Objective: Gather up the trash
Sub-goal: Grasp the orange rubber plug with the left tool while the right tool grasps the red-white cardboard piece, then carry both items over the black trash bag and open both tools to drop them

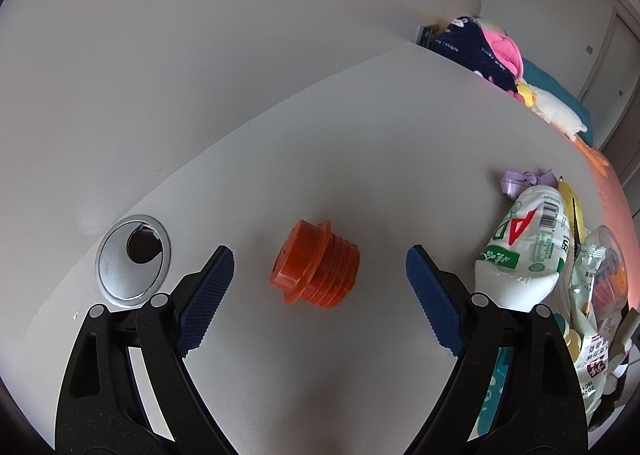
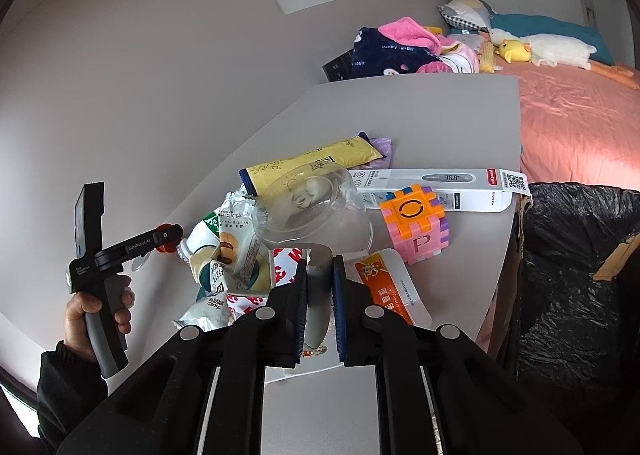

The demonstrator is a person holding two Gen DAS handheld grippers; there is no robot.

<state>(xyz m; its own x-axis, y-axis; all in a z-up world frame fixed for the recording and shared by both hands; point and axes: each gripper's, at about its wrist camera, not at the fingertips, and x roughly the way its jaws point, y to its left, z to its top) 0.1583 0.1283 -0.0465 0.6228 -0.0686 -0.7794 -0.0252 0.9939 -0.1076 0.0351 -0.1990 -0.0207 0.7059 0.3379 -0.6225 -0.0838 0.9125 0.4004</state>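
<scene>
While the orange cap [image 1: 316, 265] lies on its side on the white desk [image 1: 360, 135], the left gripper [image 1: 320, 275] hangs over it with its blue fingers [image 1: 206, 293] wide open, one on each side of the cap and not touching it. The cap sits alone, a little apart from the pile of trash.

To do this step well, I think the left gripper should come down until the fingers are level with the middle of the cap, then close slowly. The cap is round and hard, so it could roll or pop out if it is pinched near one end. The ridged part looks like the better place to squeeze.

Next to the cap is the white squashed bottle [image 1: 524, 251], and on the other side is a round silver hole cover [image 1: 134, 257] in the desk. Neither is in the way.

The right gripper [image 2: 320, 283] has its fingers [image 2: 339, 295] closed on a thin white wrapper [image 2: 318, 295] at the near edge of the pile. It is a floppy thing, so a firm grip is needed. A clear plastic cup [image 2: 316, 207], a yellow packet [image 2: 316, 163], a thermometer box [image 2: 432, 191] and a block toy [image 2: 414, 227] lie further back.

The bin with the black bag [image 2: 580, 275] stands just beside the desk on the right, so I think the wrapper goes there. The toy does not look like trash and can stay.
</scene>
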